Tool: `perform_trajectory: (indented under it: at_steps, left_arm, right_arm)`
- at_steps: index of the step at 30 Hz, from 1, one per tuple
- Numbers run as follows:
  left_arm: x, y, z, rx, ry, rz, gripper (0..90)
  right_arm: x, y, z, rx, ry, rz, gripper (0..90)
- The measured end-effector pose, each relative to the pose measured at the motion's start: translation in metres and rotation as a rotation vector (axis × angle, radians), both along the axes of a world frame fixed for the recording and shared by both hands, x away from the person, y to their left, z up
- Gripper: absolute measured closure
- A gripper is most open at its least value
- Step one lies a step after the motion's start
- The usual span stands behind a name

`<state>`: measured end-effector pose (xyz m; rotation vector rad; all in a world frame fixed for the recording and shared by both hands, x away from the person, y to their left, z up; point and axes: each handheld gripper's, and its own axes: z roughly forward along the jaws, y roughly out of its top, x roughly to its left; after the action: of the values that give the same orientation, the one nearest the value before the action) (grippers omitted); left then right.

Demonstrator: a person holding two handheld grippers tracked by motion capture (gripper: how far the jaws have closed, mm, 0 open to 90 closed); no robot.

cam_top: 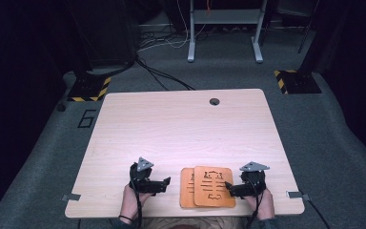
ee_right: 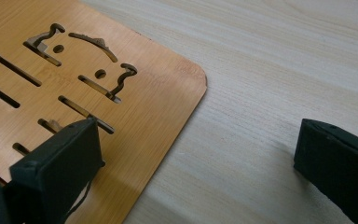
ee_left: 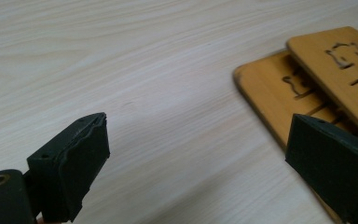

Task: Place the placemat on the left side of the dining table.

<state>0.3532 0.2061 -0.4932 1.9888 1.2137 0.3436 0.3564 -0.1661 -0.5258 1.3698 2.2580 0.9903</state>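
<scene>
high view: two wooden mats lie stacked at the near edge of the counter (cam_top: pixel 181 119), upper mat (cam_top: pixel 213 186) offset rightward over lower mat (cam_top: pixel 187 187), between left claw (cam_top: pixel 166 182) and right claw (cam_top: pixel 229 187). judged step: approach, nothing gripped.

left gripper view: left claw (ee_left: pixel 196 149) wide open, empty, just beside the lower mat (ee_left: pixel 265 88).

right gripper view: right claw (ee_right: pixel 196 158) wide open, straddling the upper mat's (ee_right: pixel 135 107) edge; next move likely needs a jaw under that edge. no obstruction seen.
</scene>
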Motion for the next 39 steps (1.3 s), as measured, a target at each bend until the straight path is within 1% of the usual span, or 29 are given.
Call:
perform_trajectory:
  at_steps: [1, 2, 3, 4, 5, 6, 7, 8, 9, 10, 11, 14, 15, 16, 17, 18, 19, 20, 21, 22, 23, 24, 25, 30, 34, 37, 39]
  left_arm:
    - [0.000, 0.000, 0.000, 0.000, 0.000, 0.000, 5.9]
    - [0.000, -0.008, 0.001, 0.007, 0.002, -0.029, 6.0]
    - [0.000, -0.008, 0.001, 0.007, 0.002, -0.029, 6.1]
    - [0.001, -0.016, 0.002, 0.002, 0.009, -0.055, 6.3]
    - [0.001, -0.016, 0.002, 0.002, 0.009, -0.055, 6.8]
    - [0.001, -0.024, 0.002, 0.004, 0.013, -0.073, 7.0]
    - [0.001, -0.024, 0.002, 0.004, 0.013, -0.073, 7.0]
    - [0.002, -0.030, 0.002, 0.003, 0.021, -0.097, 7.0]
    - [0.003, -0.034, 0.002, 0.008, 0.021, -0.107, 7.0]
    - [0.003, -0.043, 0.002, 0.007, 0.029, -0.128, 7.0]
    - [0.003, -0.043, 0.002, 0.007, 0.029, -0.128, 7.0]
    - [0.005, -0.059, 0.001, 0.013, 0.038, -0.172, 7.0]
    - [0.006, -0.062, 0.001, 0.022, 0.040, -0.181, 7.0]
    - [0.007, -0.069, -0.001, 0.014, 0.052, -0.204, 7.0]
    - [0.007, -0.069, -0.001, 0.014, 0.052, -0.204, 7.0]
    - [0.008, -0.075, -0.002, 0.004, 0.062, -0.219, 7.0]
    - [0.008, -0.075, -0.002, 0.004, 0.062, -0.219, 7.0]
    - [0.009, -0.081, -0.004, 0.004, 0.072, -0.234, 7.0]
    - [0.009, -0.081, -0.004, 0.004, 0.072, -0.234, 7.0]
    - [0.010, -0.086, -0.005, 0.004, 0.083, -0.249, 7.1]
    - [0.010, -0.086, -0.005, 0.004, 0.083, -0.249, 7.1]
    - [0.011, -0.091, -0.007, 0.003, 0.095, -0.261, 7.3]
    - [0.011, -0.091, -0.007, 0.003, 0.095, -0.261, 7.3]
    - [0.011, -0.103, -0.009, 0.014, 0.113, -0.296, 7.8]
    - [0.012, -0.110, -0.012, 0.027, 0.131, -0.310, 8.0]
    - [0.012, -0.112, -0.012, 0.030, 0.129, -0.306, 8.1]
    - [0.012, -0.114, -0.012, 0.025, 0.133, -0.314, 8.4]
  right_arm:
    - [0.000, 0.000, 0.000, 0.000, 0.000, 0.000, 0.0]
    - [0.000, 0.000, 0.000, 0.000, 0.000, -0.001, 0.0]
    - [0.000, 0.000, 0.000, 0.000, 0.000, -0.001, 0.0]
    - [0.000, 0.000, 0.000, 0.000, -0.001, -0.001, 0.0]
    - [0.000, 0.000, 0.000, 0.000, -0.001, -0.001, 0.0]
    - [0.000, 0.000, 0.000, 0.000, 0.000, -0.001, 0.0]
    - [0.000, 0.000, 0.000, 0.000, 0.000, -0.001, 0.0]
    - [0.000, 0.000, 0.000, 0.000, -0.001, -0.001, 0.0]
    - [0.000, 0.000, 0.000, 0.000, -0.001, -0.002, 0.0]
    - [0.000, 0.000, 0.000, 0.002, 0.000, -0.002, 0.0]
    - [0.000, 0.000, 0.000, 0.002, 0.000, -0.002, 0.0]
    - [0.000, 0.000, 0.000, 0.001, 0.000, -0.002, 0.0]
    - [0.000, 0.000, 0.000, 0.002, 0.000, -0.003, 0.0]
    - [0.000, 0.000, 0.000, 0.002, -0.001, -0.003, 0.0]
    - [0.000, 0.000, 0.000, 0.002, -0.001, -0.003, 0.0]
    - [0.000, 0.000, 0.000, 0.001, -0.003, -0.003, 0.0]
    - [0.000, 0.000, 0.000, 0.001, -0.003, -0.003, 0.0]
    - [0.000, 0.000, 0.000, 0.001, -0.003, -0.004, 0.0]
    - [0.000, 0.000, 0.000, 0.001, -0.003, -0.004, 0.0]
    - [0.000, 0.000, 0.000, 0.000, -0.003, -0.004, 0.0]
    - [0.000, 0.000, 0.000, 0.000, -0.003, -0.004, 0.0]
    - [0.000, 0.000, 0.000, 0.001, -0.003, -0.004, 0.0]
    - [0.000, 0.000, 0.000, 0.001, -0.003, -0.004, 0.0]
    - [0.000, 0.000, 0.000, 0.001, -0.003, -0.004, 0.0]
    - [0.000, 0.000, 0.000, 0.003, -0.003, -0.004, 0.0]
    - [0.000, 0.000, 0.000, 0.003, -0.003, -0.004, 0.0]
    - [0.000, 0.000, 0.000, 0.003, -0.004, -0.004, 0.0]
